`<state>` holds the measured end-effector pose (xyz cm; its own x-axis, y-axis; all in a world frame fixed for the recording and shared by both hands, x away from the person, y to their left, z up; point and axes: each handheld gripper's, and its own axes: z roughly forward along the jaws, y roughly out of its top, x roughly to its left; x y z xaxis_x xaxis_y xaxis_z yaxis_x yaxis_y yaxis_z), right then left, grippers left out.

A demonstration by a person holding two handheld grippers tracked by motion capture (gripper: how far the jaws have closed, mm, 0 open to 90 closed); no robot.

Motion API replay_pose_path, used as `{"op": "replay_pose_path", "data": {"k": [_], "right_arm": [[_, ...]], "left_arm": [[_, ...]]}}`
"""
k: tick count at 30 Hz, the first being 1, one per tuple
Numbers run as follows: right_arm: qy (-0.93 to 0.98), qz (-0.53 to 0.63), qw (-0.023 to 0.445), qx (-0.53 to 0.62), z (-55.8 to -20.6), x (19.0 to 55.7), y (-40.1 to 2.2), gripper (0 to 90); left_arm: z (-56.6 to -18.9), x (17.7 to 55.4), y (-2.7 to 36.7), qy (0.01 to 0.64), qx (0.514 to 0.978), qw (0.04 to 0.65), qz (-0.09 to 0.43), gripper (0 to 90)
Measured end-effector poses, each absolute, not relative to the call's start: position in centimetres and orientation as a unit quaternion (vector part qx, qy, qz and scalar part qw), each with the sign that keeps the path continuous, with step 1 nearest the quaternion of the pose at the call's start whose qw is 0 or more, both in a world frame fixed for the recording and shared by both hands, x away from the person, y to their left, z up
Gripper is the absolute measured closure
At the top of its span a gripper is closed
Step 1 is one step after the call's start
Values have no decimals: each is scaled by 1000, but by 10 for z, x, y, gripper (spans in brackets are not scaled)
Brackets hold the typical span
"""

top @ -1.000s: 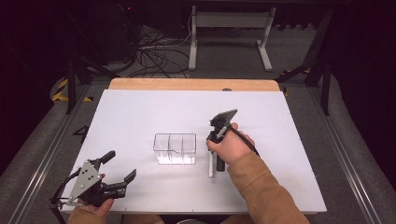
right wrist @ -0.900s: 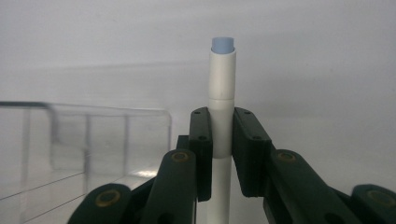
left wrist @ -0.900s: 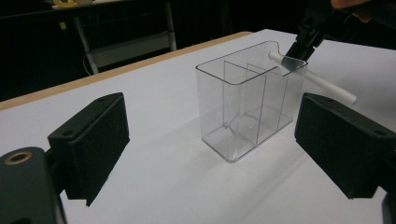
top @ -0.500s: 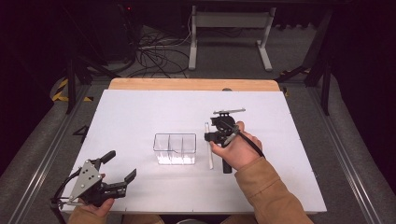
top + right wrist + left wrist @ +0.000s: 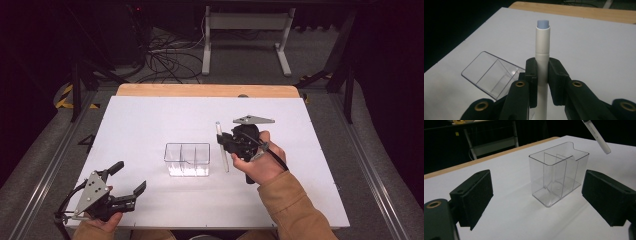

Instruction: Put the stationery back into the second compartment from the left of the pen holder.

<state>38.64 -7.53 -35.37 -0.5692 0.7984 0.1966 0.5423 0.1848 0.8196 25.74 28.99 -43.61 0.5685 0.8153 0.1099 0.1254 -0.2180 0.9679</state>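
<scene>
High view: fixed overhead at the near edge, facing forward and down over the whole table [image 5: 150, 125]. Left gripper view: low at near left, facing the clear organizer [image 5: 559, 173] up close. Right gripper view: tight, looking down past the organizer toward the far edge. Organizer shared by all three.

Pen [image 5: 596, 136] cut off by the top edge in the left gripper view, its lower end hidden behind the right claw [image 5: 542, 75] in the right gripper view, left hand [image 5: 97, 222] cut by the bottom edge, clear organizer [image 5: 491, 77] partly hidden behind the claw.
</scene>
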Motion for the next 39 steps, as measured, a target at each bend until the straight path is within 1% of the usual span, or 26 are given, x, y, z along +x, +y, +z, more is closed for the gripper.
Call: {"op": "replay_pose_path", "data": {"k": [7, 15, 22, 28, 39], "right_arm": [[751, 491, 133, 422, -350, 384, -82, 792], [748, 513, 146, 395, -346, 381, -85, 791], [742, 547, 144, 359, -340, 377, -84, 791], [736, 578, 154, 317, -339, 376, -80, 791], [724, 620, 159, 255, -340, 375, -65, 791]], "left_arm": [[-436, 258, 290, 331, 709, 530, 325, 109], [-436, 258, 290, 330, 709, 531, 326, 109], [-436, 258, 290, 331, 710, 530, 325, 109], [-436, 258, 290, 331, 709, 530, 326, 109], [-436, 258, 290, 331, 709, 530, 327, 109]]}}
